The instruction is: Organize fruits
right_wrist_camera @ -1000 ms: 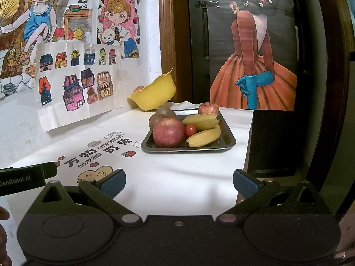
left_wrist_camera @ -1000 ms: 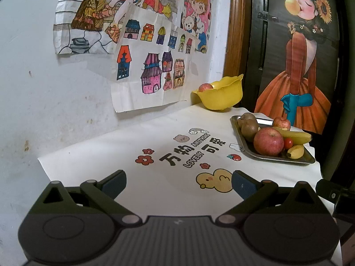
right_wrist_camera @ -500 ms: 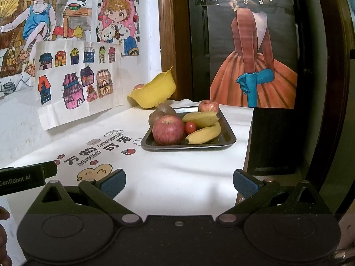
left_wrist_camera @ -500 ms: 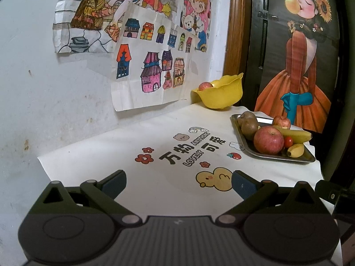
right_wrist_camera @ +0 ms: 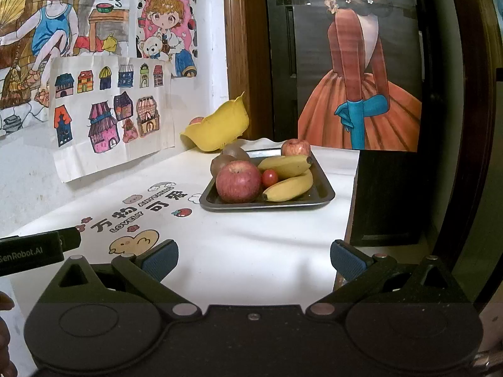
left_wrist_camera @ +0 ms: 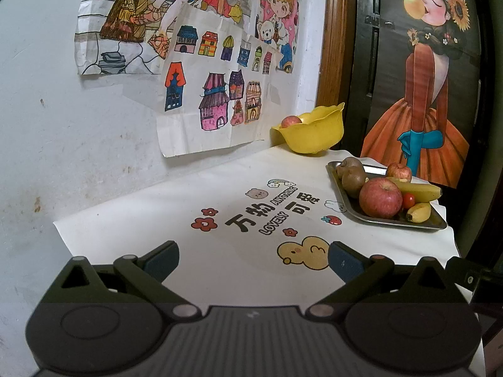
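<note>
On the dark tray [right_wrist_camera: 323, 196] at the counter's [right_wrist_camera: 251, 245] far right lie two apples, two kiwis, two bananas and one cherry tomato, so most sorting looks undone. Behind it, in the corner, the yellow bowl [right_wrist_camera: 220, 128] already holds one apple [left_wrist_camera: 290, 121]. Both left tongs [left_wrist_camera: 253, 259] and right tongs [right_wrist_camera: 253, 259] hover near the counter's front, spread wide and empty, well apart from the fruit.

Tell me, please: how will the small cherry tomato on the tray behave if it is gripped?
The cherry tomato is round and glossy, so it may slip or roll. It looks soft-skinned, so squeeze gently. It sits wedged between the big apple and bananas, leaving little finger room.
</note>
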Available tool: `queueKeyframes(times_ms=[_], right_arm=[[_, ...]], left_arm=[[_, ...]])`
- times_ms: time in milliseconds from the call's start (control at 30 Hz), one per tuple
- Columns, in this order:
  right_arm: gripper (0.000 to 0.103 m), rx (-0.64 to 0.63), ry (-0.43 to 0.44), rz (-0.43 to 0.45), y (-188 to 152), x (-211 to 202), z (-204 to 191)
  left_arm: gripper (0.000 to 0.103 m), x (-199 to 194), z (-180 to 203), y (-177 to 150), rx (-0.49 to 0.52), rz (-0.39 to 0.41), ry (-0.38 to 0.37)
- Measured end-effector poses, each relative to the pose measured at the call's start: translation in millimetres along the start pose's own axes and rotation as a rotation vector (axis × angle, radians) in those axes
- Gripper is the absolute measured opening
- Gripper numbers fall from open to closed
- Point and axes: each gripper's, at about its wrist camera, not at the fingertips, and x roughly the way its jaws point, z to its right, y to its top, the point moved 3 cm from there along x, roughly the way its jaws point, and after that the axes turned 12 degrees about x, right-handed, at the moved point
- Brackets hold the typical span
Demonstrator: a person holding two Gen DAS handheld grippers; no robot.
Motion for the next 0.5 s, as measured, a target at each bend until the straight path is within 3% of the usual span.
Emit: queueKeyframes(times_ms=[500], right_arm=[[0.102, 0.005, -0.001, -0.014, -2.7, 1.5, 2.0]], left_arm=[[0.103, -1.8, 5.4, -1.9, -0.006, -0.009, -0.015]])
